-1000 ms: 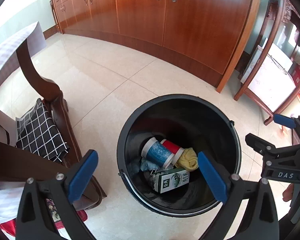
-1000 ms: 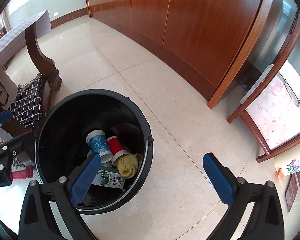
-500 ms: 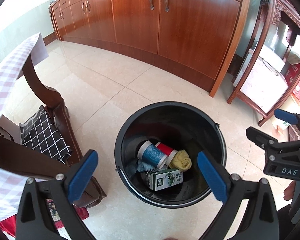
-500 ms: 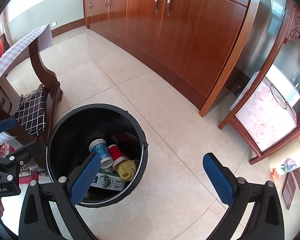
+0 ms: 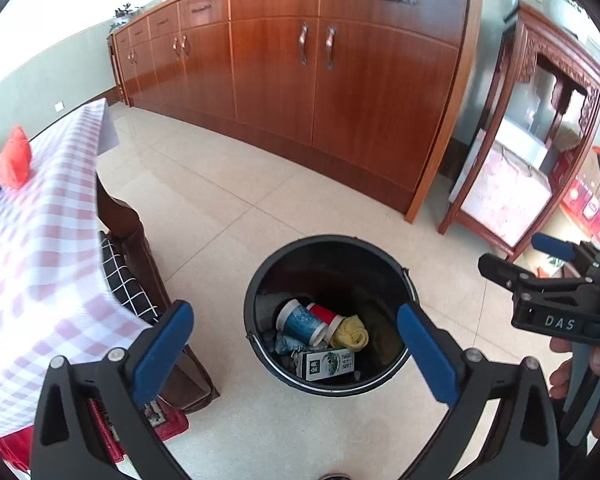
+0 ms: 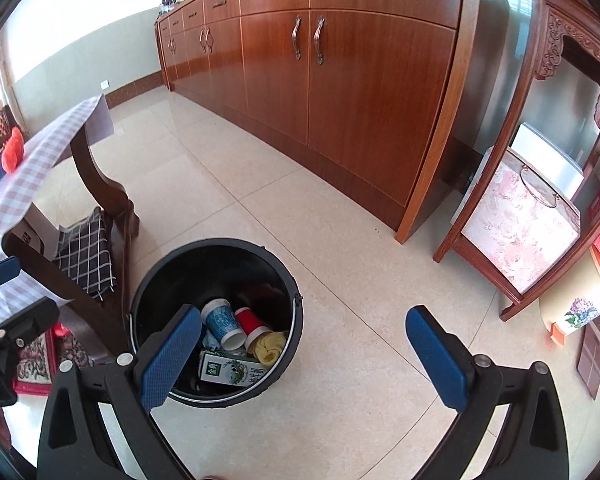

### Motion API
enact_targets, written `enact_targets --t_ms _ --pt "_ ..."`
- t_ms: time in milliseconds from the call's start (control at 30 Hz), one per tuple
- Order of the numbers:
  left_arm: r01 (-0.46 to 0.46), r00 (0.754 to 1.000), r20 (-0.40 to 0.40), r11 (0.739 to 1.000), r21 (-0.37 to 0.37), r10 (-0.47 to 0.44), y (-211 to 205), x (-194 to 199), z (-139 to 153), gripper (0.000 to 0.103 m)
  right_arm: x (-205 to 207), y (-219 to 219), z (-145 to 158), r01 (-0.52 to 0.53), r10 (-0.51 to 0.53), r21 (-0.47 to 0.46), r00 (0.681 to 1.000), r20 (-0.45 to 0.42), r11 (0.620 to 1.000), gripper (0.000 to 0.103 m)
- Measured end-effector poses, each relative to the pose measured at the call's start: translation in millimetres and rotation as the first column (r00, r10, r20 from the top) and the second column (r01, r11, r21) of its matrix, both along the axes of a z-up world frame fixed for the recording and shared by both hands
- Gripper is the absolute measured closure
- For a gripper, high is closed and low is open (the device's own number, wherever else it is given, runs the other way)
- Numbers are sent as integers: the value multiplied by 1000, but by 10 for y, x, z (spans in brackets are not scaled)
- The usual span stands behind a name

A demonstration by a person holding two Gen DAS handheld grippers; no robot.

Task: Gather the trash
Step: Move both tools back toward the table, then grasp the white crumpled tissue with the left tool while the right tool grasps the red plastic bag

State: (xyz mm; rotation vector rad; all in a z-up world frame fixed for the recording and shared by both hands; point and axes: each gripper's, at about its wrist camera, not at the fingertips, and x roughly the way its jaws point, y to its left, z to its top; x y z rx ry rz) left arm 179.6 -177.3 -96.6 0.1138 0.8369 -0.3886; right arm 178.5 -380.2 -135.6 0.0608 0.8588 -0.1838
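A black bucket (image 5: 396,380) stands on the tiled floor; it also shows in the right wrist view (image 6: 164,272). Inside lie a blue paper cup (image 5: 302,322), a red cup (image 5: 324,316), a crumpled yellow cloth (image 5: 350,336) and a green-and-white carton (image 5: 328,364). My left gripper (image 5: 294,350) is open and empty, high above the bucket. My right gripper (image 6: 304,354) is open and empty, above the floor just right of the bucket; it also shows at the right edge of the left wrist view (image 5: 540,276).
A table with a checked pink cloth (image 5: 40,256) stands to the left, a red item (image 5: 14,162) on it. A black checked cloth (image 6: 84,256) hangs under it. Wooden cabinets (image 5: 340,100) line the back. A carved wooden stand (image 6: 540,184) is at right.
Both grippers have risen and drawn back from the bucket, which now looks smaller and lower. The tabletop with its checked cloth has come into view at left. Both stay open.
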Motion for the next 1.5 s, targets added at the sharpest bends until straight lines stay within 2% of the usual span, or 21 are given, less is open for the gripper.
enact_targets --t_ms 333,767,833,1067,1267,1367,1500 --pt "-76 991 114 997 -6 76 355 -148 351 1 -128 282 389 -33 32 10 997 75 999 0" --pt "-230 958 164 972 -38 233 1145 -259 571 1 -10 1063 817 -186 185 -6 970 156 982 0" --pt "-265 944 189 963 -47 269 1301 -299 610 1 25 1226 859 -219 217 -6 962 165 976 0" --pt "-387 898 189 918 -84 396 1946 -339 646 1 178 1822 985 -345 331 33 921 206 938 0" --pt "-517 829 215 854 -58 517 2422 -403 633 1 305 2391 1021 -461 442 36 869 222 887 0" --pt "-584 785 234 811 -32 574 2641 -448 639 1 372 2662 1020 -503 484 37 848 216 864 0" --pt "-614 765 197 787 -65 613 2945 -463 627 1 439 2996 1014 -552 537 23 820 195 834 0"
